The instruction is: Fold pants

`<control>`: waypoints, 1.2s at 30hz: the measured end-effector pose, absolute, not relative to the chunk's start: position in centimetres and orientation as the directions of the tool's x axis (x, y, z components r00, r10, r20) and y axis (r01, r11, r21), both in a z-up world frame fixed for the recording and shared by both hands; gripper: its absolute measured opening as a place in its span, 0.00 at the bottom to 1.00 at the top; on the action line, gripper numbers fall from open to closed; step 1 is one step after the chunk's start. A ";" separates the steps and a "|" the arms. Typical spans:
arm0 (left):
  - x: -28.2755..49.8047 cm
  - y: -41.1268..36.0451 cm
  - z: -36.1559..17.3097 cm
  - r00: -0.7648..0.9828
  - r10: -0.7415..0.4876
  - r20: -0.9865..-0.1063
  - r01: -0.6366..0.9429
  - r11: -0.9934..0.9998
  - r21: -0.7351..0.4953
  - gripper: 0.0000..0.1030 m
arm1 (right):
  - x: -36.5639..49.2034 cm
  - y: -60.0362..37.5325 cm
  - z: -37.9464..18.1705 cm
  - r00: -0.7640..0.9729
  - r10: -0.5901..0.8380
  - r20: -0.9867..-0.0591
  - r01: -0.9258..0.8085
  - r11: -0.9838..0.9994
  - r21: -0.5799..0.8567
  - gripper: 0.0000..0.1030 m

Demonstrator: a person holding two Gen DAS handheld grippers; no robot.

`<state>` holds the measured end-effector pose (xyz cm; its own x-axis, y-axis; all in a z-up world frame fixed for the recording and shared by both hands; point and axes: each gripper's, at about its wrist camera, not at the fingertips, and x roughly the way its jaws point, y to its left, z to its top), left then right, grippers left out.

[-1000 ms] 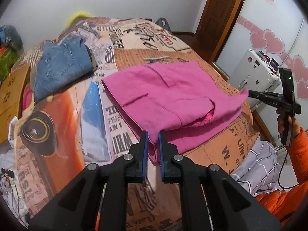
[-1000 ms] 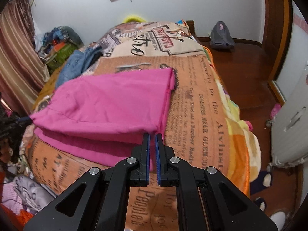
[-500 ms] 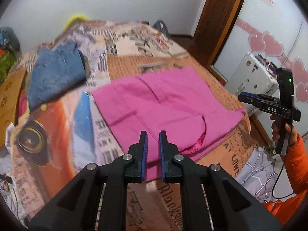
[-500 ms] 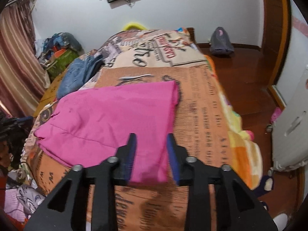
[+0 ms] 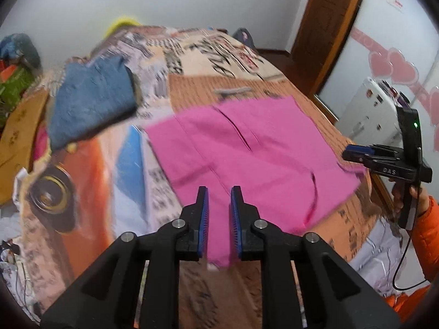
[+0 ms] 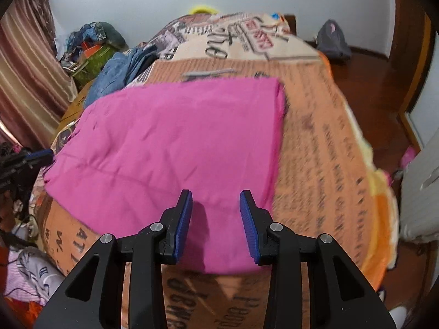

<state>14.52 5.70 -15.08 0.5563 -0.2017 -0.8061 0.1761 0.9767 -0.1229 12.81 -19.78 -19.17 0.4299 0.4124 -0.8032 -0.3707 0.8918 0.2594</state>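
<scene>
- Pink pants (image 5: 247, 159) lie folded flat on my bed cover (image 5: 90, 181), near the edge closest to me.
- Words and pictures like a newspaper are printed all over the bed cover.
- My left gripper (image 5: 219, 219) points down at the near corner of the pants. Its jaws are opening. The blue pads (image 5: 204, 219) have a small gap, and the pink cloth shows in the gap, but the pads do not squeeze it.
- My right gripper (image 6: 215, 222) is over the other near end of the pants. Its jaws are apart with a wider gap. The pink cloth lies under them and nothing is held.
- From the left camera I can see my right gripper off to the side by the pants' corner, with my hand (image 5: 406, 194) and orange sleeve (image 5: 428, 235) below it.
- Blue jeans (image 5: 90, 104) lie folded farther back on the bed, well apart from the pink pants.
- Both pictures are a bit blurry.
</scene>
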 end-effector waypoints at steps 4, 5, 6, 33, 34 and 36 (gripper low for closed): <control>17.0 7.3 -14.2 0.594 -0.133 -0.794 0.120 0.990 -0.076 0.40 | 14.7 -20.4 -17.7 0.480 0.382 -0.790 -0.360 0.907 0.219 0.32; 17.5 7.6 -14.2 0.599 -0.116 -0.792 0.108 0.992 -0.063 0.43 | 15.3 -20.6 -17.5 0.489 0.379 -0.786 -0.357 0.909 0.216 0.32; 18.4 7.9 -14.2 0.606 -0.095 -0.790 0.093 0.994 -0.049 0.47 | 16.0 -20.5 -17.2 0.495 0.377 -0.783 -0.354 0.910 0.214 0.32; 27.8 8.8 -22.0 0.499 -0.128 -0.857 0.046 0.992 -0.121 0.54 | 30.4 -19.3 -24.6 0.367 0.391 -0.844 -0.350 0.899 0.264 0.27; 27.8 9.1 -21.8 0.496 -0.141 -0.857 0.041 0.989 -0.139 0.54 | 30.3 -19.2 -24.6 0.366 0.393 -0.844 -0.359 0.896 0.262 0.19; 27.9 9.7 -21.7 0.497 -0.166 -0.852 0.035 0.984 -0.172 0.45 | 30.2 -18.8 -24.7 0.367 0.384 -0.847 -0.375 0.895 0.244 0.09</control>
